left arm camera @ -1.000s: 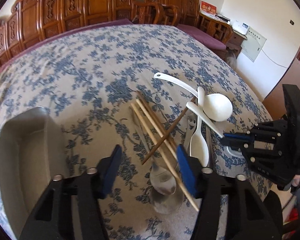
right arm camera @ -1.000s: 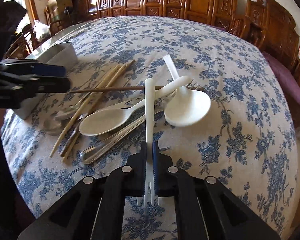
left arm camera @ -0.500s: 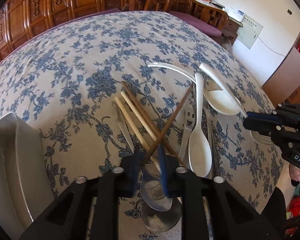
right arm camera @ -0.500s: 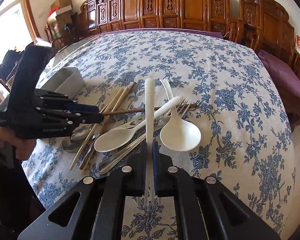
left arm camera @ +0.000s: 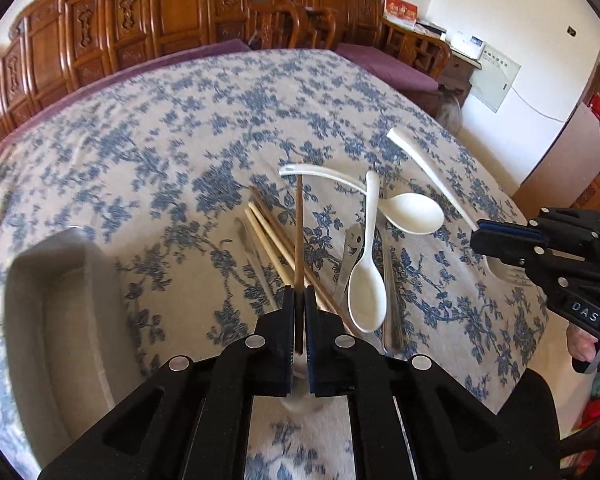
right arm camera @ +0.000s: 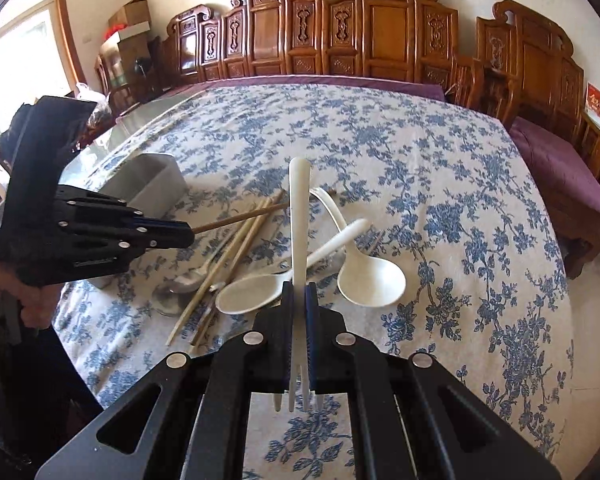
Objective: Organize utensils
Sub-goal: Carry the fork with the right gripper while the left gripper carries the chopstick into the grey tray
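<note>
My left gripper (left arm camera: 299, 294) is shut on a dark brown chopstick (left arm camera: 299, 232) and holds it above the pile; it also shows in the right wrist view (right arm camera: 188, 236). My right gripper (right arm camera: 299, 290) is shut on a white plastic fork (right arm camera: 299, 216), tines toward the camera, lifted off the cloth; the fork also shows in the left wrist view (left arm camera: 428, 176). On the tablecloth lie two white spoons (left arm camera: 366, 280) (left arm camera: 414, 213), several chopsticks (left arm camera: 272, 240), a metal fork (left arm camera: 350, 256) and metal spoons (right arm camera: 188, 280).
A grey rectangular tray (left arm camera: 52, 320) sits on the table at the left, also in the right wrist view (right arm camera: 152, 184). The round table has a blue floral cloth (left arm camera: 180, 140). Carved wooden chairs (right arm camera: 340, 32) ring the far edge.
My left gripper closed on the dark chopstick and lifted it off the pile. My right gripper raised the white fork higher above the table.
</note>
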### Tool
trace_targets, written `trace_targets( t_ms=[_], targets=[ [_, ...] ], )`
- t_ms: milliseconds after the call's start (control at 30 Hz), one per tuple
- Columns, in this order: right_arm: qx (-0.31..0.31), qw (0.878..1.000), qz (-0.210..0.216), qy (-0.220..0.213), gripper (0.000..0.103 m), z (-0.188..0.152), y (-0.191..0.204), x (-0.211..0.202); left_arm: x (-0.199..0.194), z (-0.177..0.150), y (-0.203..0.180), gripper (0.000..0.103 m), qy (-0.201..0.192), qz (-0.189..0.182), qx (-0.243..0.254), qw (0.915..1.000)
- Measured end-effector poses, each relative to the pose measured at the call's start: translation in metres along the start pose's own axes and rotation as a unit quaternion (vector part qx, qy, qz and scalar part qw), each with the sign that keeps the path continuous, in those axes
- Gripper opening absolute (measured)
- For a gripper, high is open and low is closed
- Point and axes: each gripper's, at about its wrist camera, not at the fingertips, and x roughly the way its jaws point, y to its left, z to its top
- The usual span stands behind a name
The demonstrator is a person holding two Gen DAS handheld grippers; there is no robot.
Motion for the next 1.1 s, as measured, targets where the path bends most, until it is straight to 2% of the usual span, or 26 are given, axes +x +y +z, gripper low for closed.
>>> trace_targets(
  t_ms=[633,800,1100],
  targets=[
    [-0.019,1.0,0.003,-0.009,0.007,0.008,0.048,-0.008,-0.101,-0.031,0.038,0.003,-0.086,0.057,-0.027,0.9943],
    [-0.024,1.0,0.012,-0.016,0.007,0.013,0.066,-0.011,-0.118,-0.048,0.056,0.003,-0.099,0.073,-0.036,0.9917],
    [-0.011,0.999,0.025,-0.023,0.007,0.03,0.098,-0.006,-0.141,-0.075,0.091,0.003,-0.112,0.078,-0.071,0.9881]
  ],
)
